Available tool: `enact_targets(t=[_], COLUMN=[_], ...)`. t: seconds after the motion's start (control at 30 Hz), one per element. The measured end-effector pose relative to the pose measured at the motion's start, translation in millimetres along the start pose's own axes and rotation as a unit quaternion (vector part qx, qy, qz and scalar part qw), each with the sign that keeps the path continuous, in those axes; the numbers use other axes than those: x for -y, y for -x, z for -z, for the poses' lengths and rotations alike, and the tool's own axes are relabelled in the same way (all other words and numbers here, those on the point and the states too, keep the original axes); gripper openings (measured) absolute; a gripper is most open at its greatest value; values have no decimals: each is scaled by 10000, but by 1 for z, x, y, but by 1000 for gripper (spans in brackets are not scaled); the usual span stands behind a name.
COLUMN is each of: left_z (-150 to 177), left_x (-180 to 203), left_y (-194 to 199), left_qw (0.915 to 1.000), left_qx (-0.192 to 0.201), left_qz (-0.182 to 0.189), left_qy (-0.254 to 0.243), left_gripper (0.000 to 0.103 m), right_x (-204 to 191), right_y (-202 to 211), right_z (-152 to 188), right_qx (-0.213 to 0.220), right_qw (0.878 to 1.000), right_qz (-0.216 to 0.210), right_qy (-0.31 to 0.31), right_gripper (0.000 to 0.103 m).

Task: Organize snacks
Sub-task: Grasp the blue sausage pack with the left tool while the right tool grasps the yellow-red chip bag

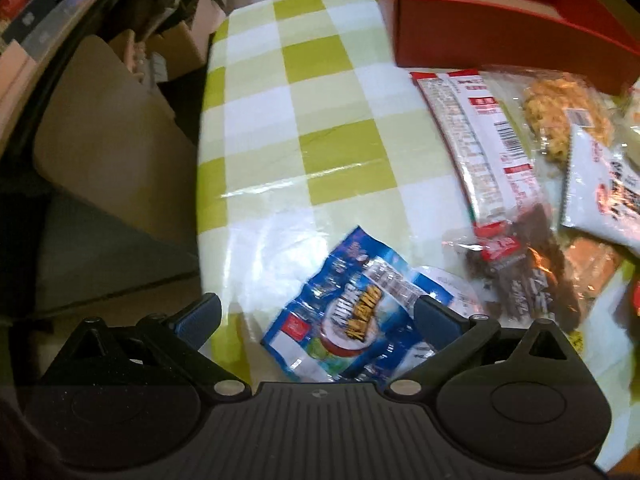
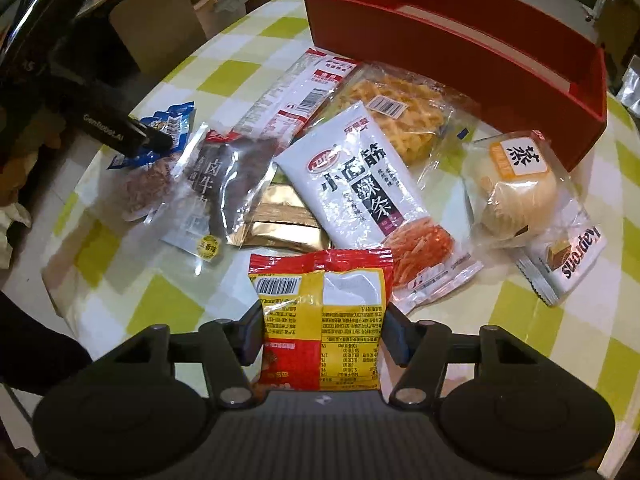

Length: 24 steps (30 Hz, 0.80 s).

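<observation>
Several snack packets lie on a green-and-white checked table [image 1: 304, 92]. My left gripper [image 1: 316, 316] is open, its fingers either side of a blue packet [image 1: 352, 320] lying on the table; this gripper also shows in the right wrist view [image 2: 156, 140] over the blue packet [image 2: 176, 120]. My right gripper [image 2: 322, 330] has its fingers at both edges of a red-and-yellow packet [image 2: 320, 320]; whether they press it I cannot tell. A red box [image 2: 460, 52] stands open at the back; it also shows in the left wrist view [image 1: 500, 28].
A white pouch [image 2: 360, 196], a noodle-snack bag [image 2: 404, 116], a dark beef packet [image 2: 228, 184], a gold packet [image 2: 280, 220], a long red-white packet [image 2: 296, 92], a bun packet [image 2: 520, 184] and a wafer packet [image 2: 568, 256] lie before the box. Cardboard clutter [image 1: 120, 140] is left of the table.
</observation>
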<state>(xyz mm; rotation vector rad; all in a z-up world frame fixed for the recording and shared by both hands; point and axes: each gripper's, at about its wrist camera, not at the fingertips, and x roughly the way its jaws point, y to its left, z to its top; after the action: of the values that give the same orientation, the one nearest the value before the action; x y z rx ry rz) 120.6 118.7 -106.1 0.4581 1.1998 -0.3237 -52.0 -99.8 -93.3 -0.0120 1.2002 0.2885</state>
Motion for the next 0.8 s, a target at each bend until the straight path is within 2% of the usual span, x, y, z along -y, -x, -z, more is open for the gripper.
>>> enact_targets(t=[0.07, 0.13, 0.17, 0.23, 0.37, 0.47, 0.57, 0.67, 0.7, 0.8], left_z=[5, 9, 12, 14, 17, 12, 1, -9, -11, -16], left_x=[3, 9, 14, 25, 51, 53, 37, 17, 14, 10], left_y=[-2, -5, -5, -1, 9, 14, 7, -14, -22, -26], left_qw=[9998, 9983, 9978, 9974, 9960, 9960, 9990, 9979, 9970, 9969], left_qx=[-111, -358, -413, -448, -336, -160, -100, -374, -479, -418], left_qz=[153, 445, 497, 562, 573, 493, 342, 397, 391, 408], left_qy=[105, 120, 157, -19, -593, -734, -264, 361, 460, 528], left_gripper=[102, 95, 95, 93, 93, 97, 102, 101, 103, 103], right_x=[-1, -1, 0, 0, 1, 3, 4, 1, 0, -2], right_y=[0, -1, -1, -1, -2, -3, -2, -2, -2, -3], right_z=[-2, -5, -6, -7, -4, -3, -5, -8, -8, -10], right_qx=[-13, -10, -7, -17, -60, -57, -51, -22, -15, -18], right_qw=[10000, 10000, 10000, 10000, 10000, 10000, 9999, 10000, 10000, 10000], right_qz=[-7, 6, 9, 17, 52, 24, -23, -59, -59, -39], right_qy=[21, 8, 1, -2, 9, -32, -87, -40, -13, 34], right_gripper=[66, 66, 66, 66, 66, 66, 66, 66, 66, 66])
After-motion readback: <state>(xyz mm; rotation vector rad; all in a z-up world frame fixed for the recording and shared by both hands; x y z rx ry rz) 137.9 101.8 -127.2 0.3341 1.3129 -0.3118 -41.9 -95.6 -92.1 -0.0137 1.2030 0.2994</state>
